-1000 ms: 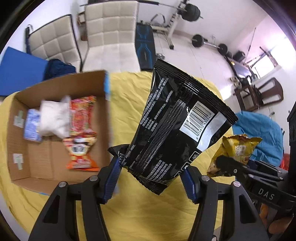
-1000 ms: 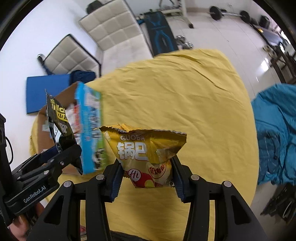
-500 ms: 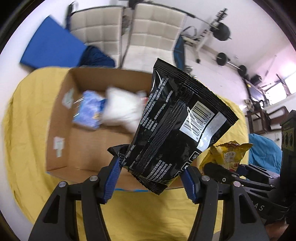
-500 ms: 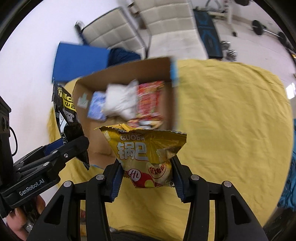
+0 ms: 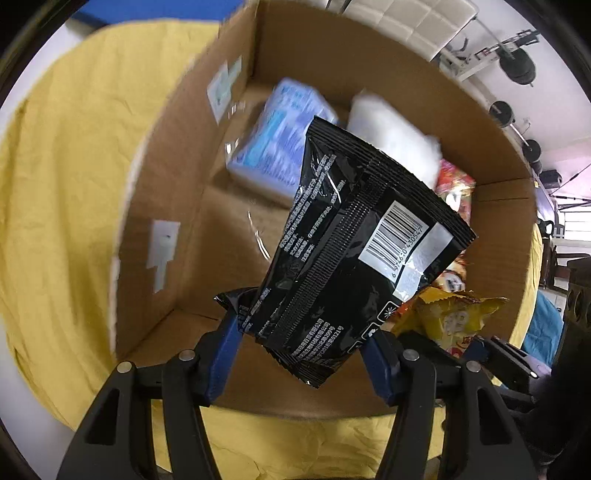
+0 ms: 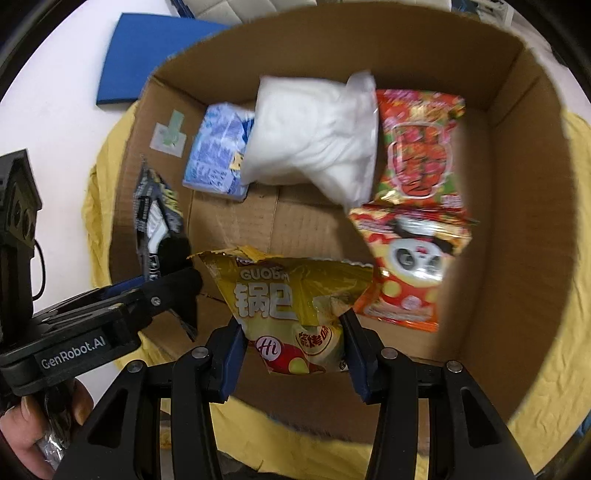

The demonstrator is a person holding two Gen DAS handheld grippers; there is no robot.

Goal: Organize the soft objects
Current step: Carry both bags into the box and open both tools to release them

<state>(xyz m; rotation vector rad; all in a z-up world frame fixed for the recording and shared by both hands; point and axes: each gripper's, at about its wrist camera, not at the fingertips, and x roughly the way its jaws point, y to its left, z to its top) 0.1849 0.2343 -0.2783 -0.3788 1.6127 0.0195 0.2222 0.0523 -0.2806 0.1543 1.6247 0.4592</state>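
My left gripper (image 5: pixel 301 341) is shut on a black snack bag (image 5: pixel 354 243) and holds it over the near edge of an open cardboard box (image 5: pixel 159 192). My right gripper (image 6: pixel 293 350) is shut on a yellow snack bag (image 6: pixel 291 299) over the same box (image 6: pixel 517 221). Inside lie a blue tissue pack (image 6: pixel 218 155), a white soft bag (image 6: pixel 314 136) and two red snack bags (image 6: pixel 417 147). The black bag (image 6: pixel 159 218) and the left gripper (image 6: pixel 177 284) show at the left of the right wrist view. The yellow bag (image 5: pixel 447 317) shows at the right of the left wrist view.
The box stands on a yellow cloth (image 5: pixel 62 166). A blue mat (image 6: pixel 147 51) lies on the white floor behind it. White chairs (image 5: pixel 406 18) and gym weights (image 5: pixel 517 62) stand farther back. The box floor (image 6: pixel 258 218) shows bare cardboard at the front left.
Both grippers have moved left and forward with their bags, from above the yellow cloth to over the open box. The box now fills both views.
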